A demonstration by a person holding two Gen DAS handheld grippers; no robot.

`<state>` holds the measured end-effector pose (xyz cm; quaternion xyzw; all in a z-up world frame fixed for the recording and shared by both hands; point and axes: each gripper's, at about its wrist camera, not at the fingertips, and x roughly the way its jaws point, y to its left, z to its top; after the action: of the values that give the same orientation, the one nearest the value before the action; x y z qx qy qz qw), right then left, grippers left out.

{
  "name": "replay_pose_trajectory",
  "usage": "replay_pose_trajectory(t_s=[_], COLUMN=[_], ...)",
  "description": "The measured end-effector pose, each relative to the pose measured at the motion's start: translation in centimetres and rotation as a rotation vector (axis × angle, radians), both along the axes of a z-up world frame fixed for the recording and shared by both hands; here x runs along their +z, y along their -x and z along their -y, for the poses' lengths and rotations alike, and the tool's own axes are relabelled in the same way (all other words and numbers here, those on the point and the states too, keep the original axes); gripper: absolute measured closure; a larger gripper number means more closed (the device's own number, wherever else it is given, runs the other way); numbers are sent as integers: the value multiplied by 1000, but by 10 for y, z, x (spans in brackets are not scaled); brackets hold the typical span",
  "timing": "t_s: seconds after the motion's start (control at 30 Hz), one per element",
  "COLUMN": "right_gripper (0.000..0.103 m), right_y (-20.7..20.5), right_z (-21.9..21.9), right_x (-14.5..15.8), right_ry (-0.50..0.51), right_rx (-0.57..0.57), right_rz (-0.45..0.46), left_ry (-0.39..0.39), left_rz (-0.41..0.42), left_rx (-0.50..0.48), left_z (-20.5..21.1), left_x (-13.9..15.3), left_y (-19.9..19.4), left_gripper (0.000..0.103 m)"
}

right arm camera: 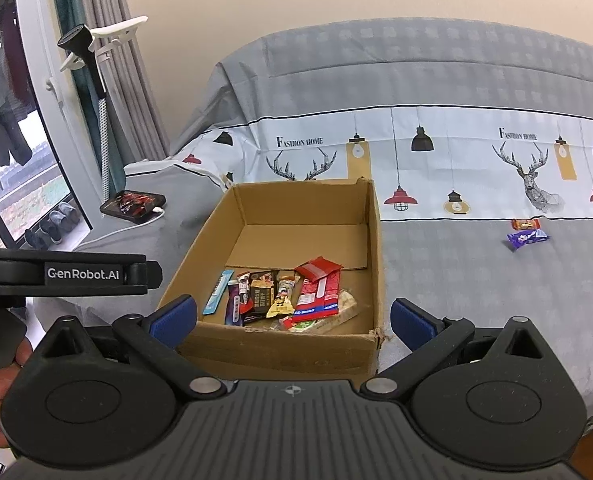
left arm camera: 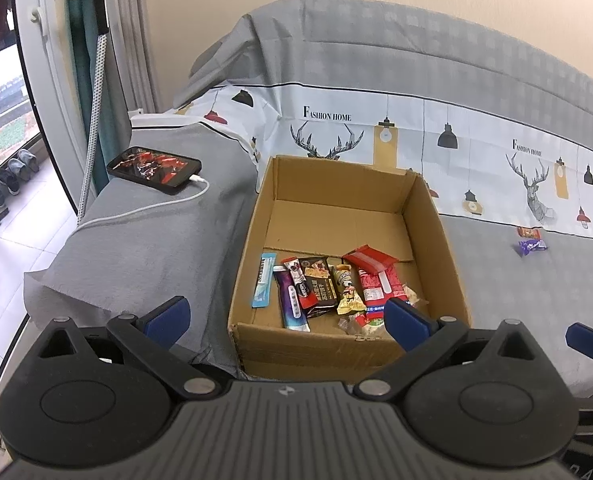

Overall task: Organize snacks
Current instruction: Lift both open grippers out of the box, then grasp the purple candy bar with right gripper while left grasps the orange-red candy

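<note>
Your tools: left tool (left arm camera: pixel 286 316) and right tool (right arm camera: pixel 294 318) both spread apart, empty.
Box (right arm camera: pixel 280 354): just ahead.
Purple snack (right arm camera: pixel 526 237): on the bed, far right, nearer your right tool; long axis crosswise.

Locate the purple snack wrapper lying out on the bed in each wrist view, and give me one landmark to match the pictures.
Left wrist view: purple wrapper at the right, on the grey sheet, just below an orange snack.
Right wrist view: same wrapper right of centre, again just below the orange snack.
Shared landmark: the cardboard box to its left in both.
</note>
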<state>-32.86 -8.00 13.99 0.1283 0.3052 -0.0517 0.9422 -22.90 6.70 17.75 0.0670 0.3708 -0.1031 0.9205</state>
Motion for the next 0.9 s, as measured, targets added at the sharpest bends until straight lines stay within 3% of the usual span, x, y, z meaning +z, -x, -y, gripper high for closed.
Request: replay_pose_trajectory(t_s=[0.43,0.7,0.9], right_gripper=[1,1,1], right_y=[3,9,10], right_z=[48,103,161], right_x=[-13,-26,-40], right_ry=[-34,-34,-34], right_rx=[-95,-226,-357], right_rz=[-9,-28,-45], left_ry=[-18,-23,-21], left_rz=[-15,-29,-92], left_rx=[-68,-149,-206], left_z=[48,101,147], left_x=[5,7,2], left_y=[-12,-27,-51], left_gripper=[0,0,0])
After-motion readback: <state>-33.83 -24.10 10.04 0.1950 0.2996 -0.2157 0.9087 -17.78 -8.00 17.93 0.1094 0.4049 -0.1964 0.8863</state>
